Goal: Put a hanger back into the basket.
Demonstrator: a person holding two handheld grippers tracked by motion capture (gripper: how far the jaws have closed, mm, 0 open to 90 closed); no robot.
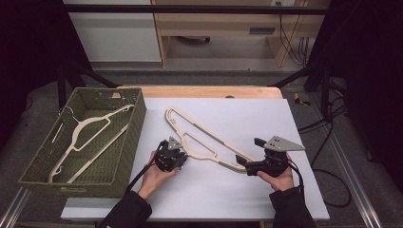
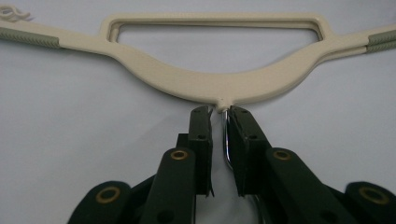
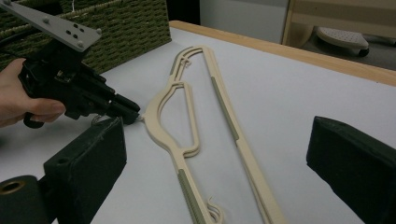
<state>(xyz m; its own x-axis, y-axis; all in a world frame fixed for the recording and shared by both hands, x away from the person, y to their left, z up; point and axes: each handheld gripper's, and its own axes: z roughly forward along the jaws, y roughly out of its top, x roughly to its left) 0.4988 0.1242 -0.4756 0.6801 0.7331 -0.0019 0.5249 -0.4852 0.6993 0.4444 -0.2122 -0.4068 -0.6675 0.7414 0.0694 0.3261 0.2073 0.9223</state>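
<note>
Hanger (image 1: 204, 142) flat on the white table (image 1: 266, 118), left gripper (image 1: 177, 156) at its hook, basket (image 1: 135, 118) beside.
Left gripper view: pads nipping the metal hook (image 2: 225, 135) — squeeze square before lifting. Right gripper view: right gripper (image 3: 210, 154) gaping, holding nothing — bring it to the hanger's near arm.

We seem to be in a lab or workshop room: a white work board (image 1: 266, 118) on a wooden table (image 1: 204, 91), dark rig frame bars (image 1: 190, 8) around it, loose cables (image 1: 328, 128) at right, plain cabinets (image 1: 223, 28) at the far wall.
</note>
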